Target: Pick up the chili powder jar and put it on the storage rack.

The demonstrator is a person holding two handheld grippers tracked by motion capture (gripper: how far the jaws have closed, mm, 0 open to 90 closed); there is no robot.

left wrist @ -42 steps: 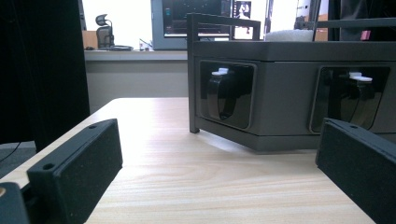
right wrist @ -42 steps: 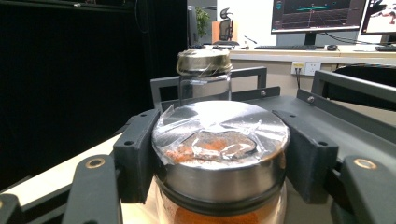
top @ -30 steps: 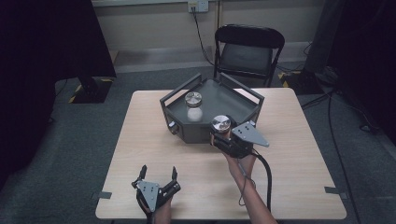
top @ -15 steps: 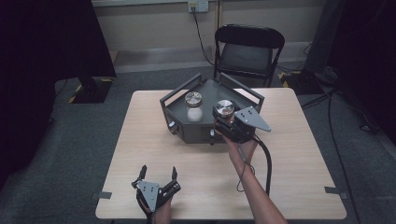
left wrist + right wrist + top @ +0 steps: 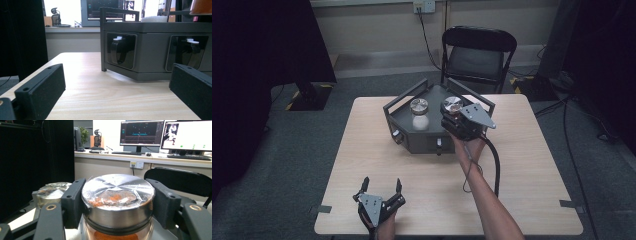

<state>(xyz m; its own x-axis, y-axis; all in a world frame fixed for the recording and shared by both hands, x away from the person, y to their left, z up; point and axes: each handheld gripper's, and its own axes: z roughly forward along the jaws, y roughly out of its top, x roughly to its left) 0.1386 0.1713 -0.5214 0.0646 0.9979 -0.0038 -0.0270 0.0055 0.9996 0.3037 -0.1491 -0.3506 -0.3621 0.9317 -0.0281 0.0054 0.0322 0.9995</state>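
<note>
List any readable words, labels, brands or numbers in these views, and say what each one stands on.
None can be read.
The monitors behind the desk show graphics and text too small and blurred to read.
The jar lid held in the right tongs bears only foil and residue, no lettering.
The dark rack and its knobs carry no legible marks.

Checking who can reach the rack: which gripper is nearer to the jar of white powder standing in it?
Right. The right gripper is over the rack beside the white-powder jar, shut on the orange-spice jar. The left gripper sits open near the table's front edge.
</note>
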